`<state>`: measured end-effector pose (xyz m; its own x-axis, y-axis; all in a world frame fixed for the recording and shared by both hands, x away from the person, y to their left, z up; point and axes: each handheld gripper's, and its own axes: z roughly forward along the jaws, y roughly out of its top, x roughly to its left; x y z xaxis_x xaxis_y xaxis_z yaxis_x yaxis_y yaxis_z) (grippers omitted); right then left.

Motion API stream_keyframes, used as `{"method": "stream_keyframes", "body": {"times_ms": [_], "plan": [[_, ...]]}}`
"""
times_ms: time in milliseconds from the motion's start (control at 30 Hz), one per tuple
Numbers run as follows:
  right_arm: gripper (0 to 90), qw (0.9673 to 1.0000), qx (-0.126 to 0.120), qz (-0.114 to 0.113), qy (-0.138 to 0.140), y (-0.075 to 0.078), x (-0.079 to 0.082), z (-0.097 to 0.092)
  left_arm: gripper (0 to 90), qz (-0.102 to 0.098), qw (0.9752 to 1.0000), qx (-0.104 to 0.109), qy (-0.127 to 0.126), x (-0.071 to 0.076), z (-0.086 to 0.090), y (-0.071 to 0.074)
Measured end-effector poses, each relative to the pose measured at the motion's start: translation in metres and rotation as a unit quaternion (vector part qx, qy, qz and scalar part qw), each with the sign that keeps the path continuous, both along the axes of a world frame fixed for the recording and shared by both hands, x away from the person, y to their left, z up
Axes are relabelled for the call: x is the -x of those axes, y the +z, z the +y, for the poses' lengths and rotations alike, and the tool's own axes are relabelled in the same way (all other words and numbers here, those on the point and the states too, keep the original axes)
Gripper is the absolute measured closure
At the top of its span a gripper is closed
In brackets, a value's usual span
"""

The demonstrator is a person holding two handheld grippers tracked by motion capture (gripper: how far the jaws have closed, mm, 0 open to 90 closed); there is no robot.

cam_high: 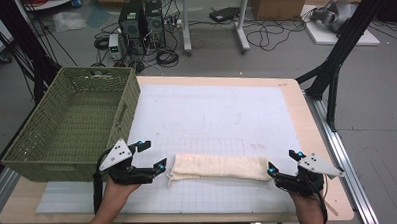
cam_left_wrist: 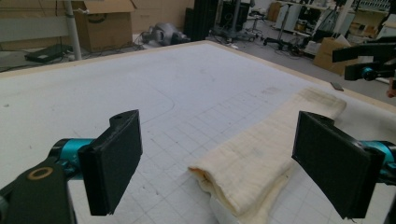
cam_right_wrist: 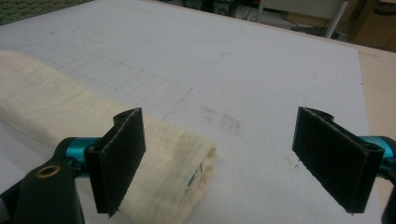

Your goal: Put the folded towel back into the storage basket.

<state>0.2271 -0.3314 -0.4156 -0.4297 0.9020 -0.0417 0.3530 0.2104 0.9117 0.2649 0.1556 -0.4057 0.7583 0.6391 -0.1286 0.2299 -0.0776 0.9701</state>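
I have the cream cloth (cam_high: 219,167) folded into a long strip on the tabletop (cam_high: 286,96) beside the green basket (cam_high: 77,121), with my left tongs (cam_high: 156,157) and right tongs (cam_high: 284,165) gaping apart at either end, so I judge gripping and further folding remain.

Soft woven cream cloth (cam_high: 219,168) (matt) beside green wicker basket (cam_high: 36,128)

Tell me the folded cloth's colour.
The folded cloth is pale cream, plain; the left gripper view shows it best.
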Motion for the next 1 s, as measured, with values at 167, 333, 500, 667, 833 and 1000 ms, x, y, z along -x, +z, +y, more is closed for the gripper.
{"method": "stream_keyframes", "body": {"times_ms": [167,333,500,667,833,1000], "plan": [[16.0,1.0,-0.003,0.001,-0.002,0.0,0.0,0.0,16.1,0.005,0.9999,-0.003,-0.009,0.001,-0.004,0.006],[16.1,1.0,0.0,0.003,-0.002,0.0,0.0,0.0,16.5,0.018,0.9997,-0.006,-0.012,-0.002,-0.006,0.011],[16.1,1.0,-0.002,0.006,-0.003,-0.001,0.0,0.0,16.5,0.031,0.9993,-0.003,-0.021,-0.008,-0.011,0.013],[16.1,1.0,0.0,0.006,-0.002,-0.001,0.0,0.001,16.6,0.047,0.9983,-0.017,-0.03,-0.013,-0.02,0.013],[16.1,1.0,0.0,0.007,-0.001,-0.001,0.0,0.001,17.3,0.059,0.9973,-0.029,-0.032,-0.02,-0.027,0.011],[16.1,1.0,0.001,0.005,-0.002,-0.001,0.0,0.0,17.8,0.071,0.9965,-0.028,-0.032,-0.025,-0.033,0.01]]}}
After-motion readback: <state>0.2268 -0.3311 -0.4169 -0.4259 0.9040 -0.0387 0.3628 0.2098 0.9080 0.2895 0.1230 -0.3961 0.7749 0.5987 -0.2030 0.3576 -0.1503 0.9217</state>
